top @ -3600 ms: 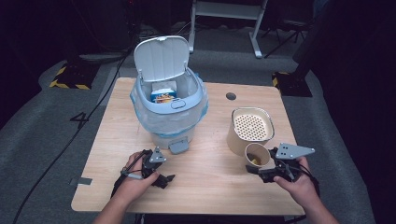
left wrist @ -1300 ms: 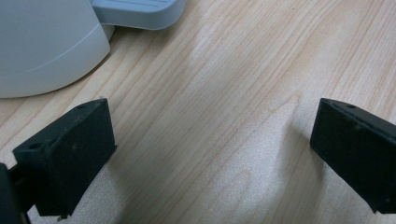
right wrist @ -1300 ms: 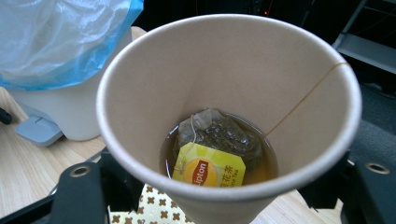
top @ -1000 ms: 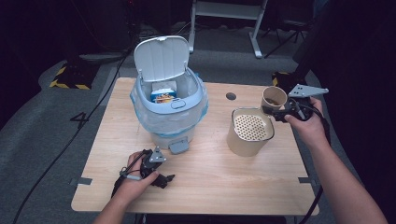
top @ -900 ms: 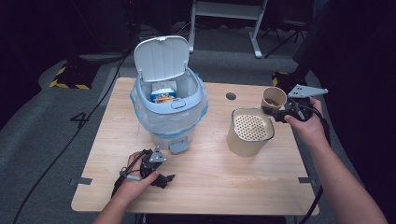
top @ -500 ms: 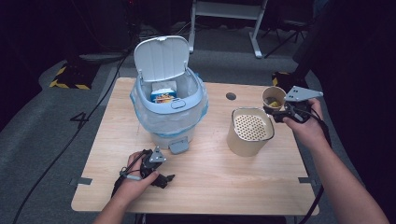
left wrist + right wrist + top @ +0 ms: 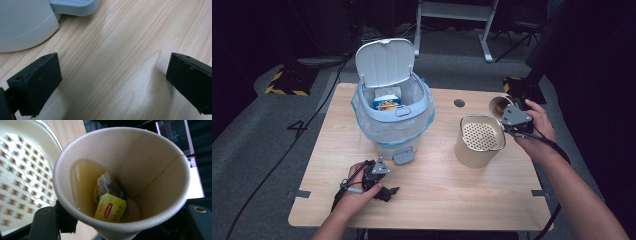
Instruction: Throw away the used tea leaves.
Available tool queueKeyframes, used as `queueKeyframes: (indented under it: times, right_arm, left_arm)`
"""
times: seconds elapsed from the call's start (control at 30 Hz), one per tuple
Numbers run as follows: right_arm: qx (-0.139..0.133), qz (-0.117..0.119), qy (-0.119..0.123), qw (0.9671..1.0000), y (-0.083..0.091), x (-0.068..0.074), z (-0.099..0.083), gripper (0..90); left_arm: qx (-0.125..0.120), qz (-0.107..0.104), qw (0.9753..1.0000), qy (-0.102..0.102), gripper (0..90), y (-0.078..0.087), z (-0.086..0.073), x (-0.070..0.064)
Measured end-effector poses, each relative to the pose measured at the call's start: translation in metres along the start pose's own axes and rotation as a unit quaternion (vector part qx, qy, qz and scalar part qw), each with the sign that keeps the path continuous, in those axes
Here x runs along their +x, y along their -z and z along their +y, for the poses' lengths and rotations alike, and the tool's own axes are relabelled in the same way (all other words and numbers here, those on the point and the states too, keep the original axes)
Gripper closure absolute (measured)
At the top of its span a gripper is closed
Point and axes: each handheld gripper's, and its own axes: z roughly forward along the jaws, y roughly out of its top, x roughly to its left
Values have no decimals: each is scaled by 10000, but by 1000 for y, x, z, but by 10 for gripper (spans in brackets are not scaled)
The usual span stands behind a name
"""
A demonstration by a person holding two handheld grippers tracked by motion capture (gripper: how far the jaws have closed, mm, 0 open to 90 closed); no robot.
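My right gripper is shut on a paper cup and holds it tilted toward the cream canister with a perforated strainer lid. Inside the paper cup there is tea, a wet tea bag and its yellow tag. The strainer lid lies just left of the cup's rim. My left gripper rests open on the table near the front edge. Its pads stand wide apart over bare wood, beside the bin's pedal.
A pale blue pedal bin with its lid up and a plastic liner stands at the table's middle left, with a package inside. A round cable hole sits behind the canister. Beyond the table are a dark floor and a metal stand.
The right gripper carried the cup from the table's front right up to the canister's far right side, and now tips it toward the strainer. The left gripper has stayed put.
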Motion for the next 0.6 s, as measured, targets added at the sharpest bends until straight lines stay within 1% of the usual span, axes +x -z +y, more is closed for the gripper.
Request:
queueKeyframes:
  times: [0.03,0.07,0.1,0.13,0.17,0.2,0.23,0.27,0.3,0.33,0.37,0.43,0.47,0.5,0.53,0.6]
  right_arm:
    - [0,0,0,10000,0,0,0,316]
    - [51,-69,134,9999,0,1,1,317]
    - [186,-202,391,9989,-1,4,3,319]
    - [293,-311,614,9972,-1,5,3,320]
    - [497,-570,1138,9906,-2,9,5,322]
    - [497,-570,1138,9906,-2,9,5,322]
    - [591,-710,1400,9858,-3,12,6,323]
    - [845,-997,2087,9692,-5,19,8,324]
    - [845,-997,2087,9692,-5,19,8,324]
    - [893,-1170,2381,9600,-6,23,8,325]
    - [989,-1333,2747,9471,-7,27,9,325]
    - [1068,-1594,3313,9238,-8,33,9,327]
    - [1167,-1841,3862,8963,-9,38,9,327]
    - [1167,-1841,3862,8963,-9,38,9,327]
    - [1226,-1982,4172,8784,-9,40,9,328]
    - [1345,-2357,4960,8249,-9,47,10,328]
  left_arm:
    - [-1,1,10000,0,1,0,0,0]
    - [-1,-2,10000,2,1,0,0,0]
    - [-2,1,10000,2,1,0,0,0]
    - [-2,-1,10000,3,2,0,0,0]
    - [-1,0,10000,2,1,0,0,0]
    - [-2,-1,10000,4,1,0,0,0]
    - [-1,-1,10000,2,1,0,0,0]
    - [-1,-1,10000,3,1,0,0,0]
    - [-1,-1,10000,3,1,0,0,0]
    - [-1,-2,10000,2,1,0,0,0]
    - [-1,0,10000,2,1,0,0,0]
    - [-1,-1,10000,4,1,0,0,0]
    - [-2,-1,10000,4,1,0,0,0]
    - [-2,-1,10000,4,1,0,0,0]
    - [-3,0,10000,5,1,0,0,0]
    - [-2,-1,10000,5,2,0,0,0]
